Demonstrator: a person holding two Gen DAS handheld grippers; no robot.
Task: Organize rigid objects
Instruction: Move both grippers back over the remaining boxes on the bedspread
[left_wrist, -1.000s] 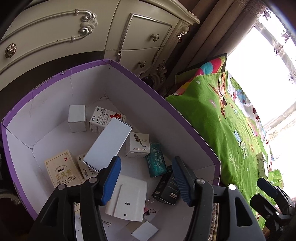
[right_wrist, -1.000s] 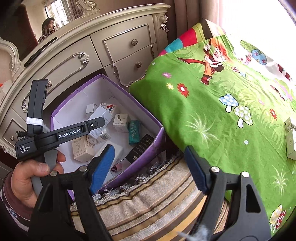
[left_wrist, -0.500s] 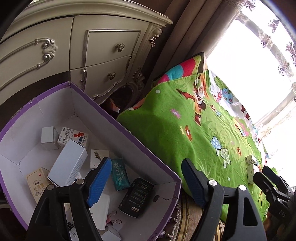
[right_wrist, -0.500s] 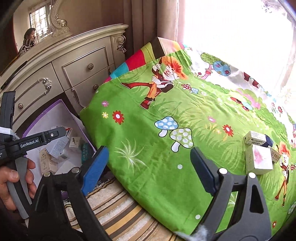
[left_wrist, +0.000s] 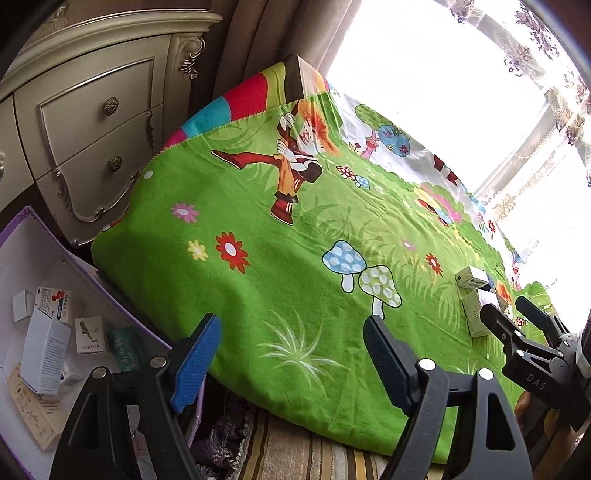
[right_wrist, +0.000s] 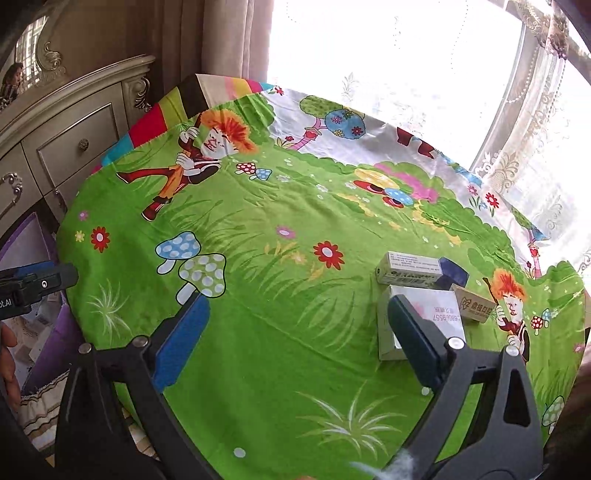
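We hold a two-finger gripper in each hand over a bed spread with a green cartoon blanket (right_wrist: 258, 332).

Our left gripper (left_wrist: 291, 354) has its blue-padded fingers spread wide, with nothing between them but blanket below. Its jaws have just been opening. It hangs over the near left edge of the bed.

Our right gripper (right_wrist: 295, 339) is also spread wide and holds nothing; its jaws have just been opening too. Its right finger (right_wrist: 417, 343) stands in front of a white box (right_wrist: 439, 314) with pink marking, hiding part of it. We cannot tell whether the finger touches the box.

Four small boxes sit close together on the right part of the blanket. The white box is nearest us. Just beyond it lies a pale green carton (right_wrist: 408, 271), lengthwise on its side. A dark blue box (right_wrist: 452, 273) sits at that carton's right end, touching it. A tan cardboard box (right_wrist: 474, 306) lies just right of the white box.

To the left of the bed, lower down, stands an open box with purple walls (left_wrist: 92, 273) and a white inside. It holds several small packages, among them a tall white carton (left_wrist: 44, 354) lying tilted, a red-and-white medicine box (left_wrist: 53, 302) and a teal packet (left_wrist: 123, 349).

A cream dresser (left_wrist: 92, 122) with carved trim stands at far left. Bright window light with lace curtains (right_wrist: 535, 147) fills the far right.
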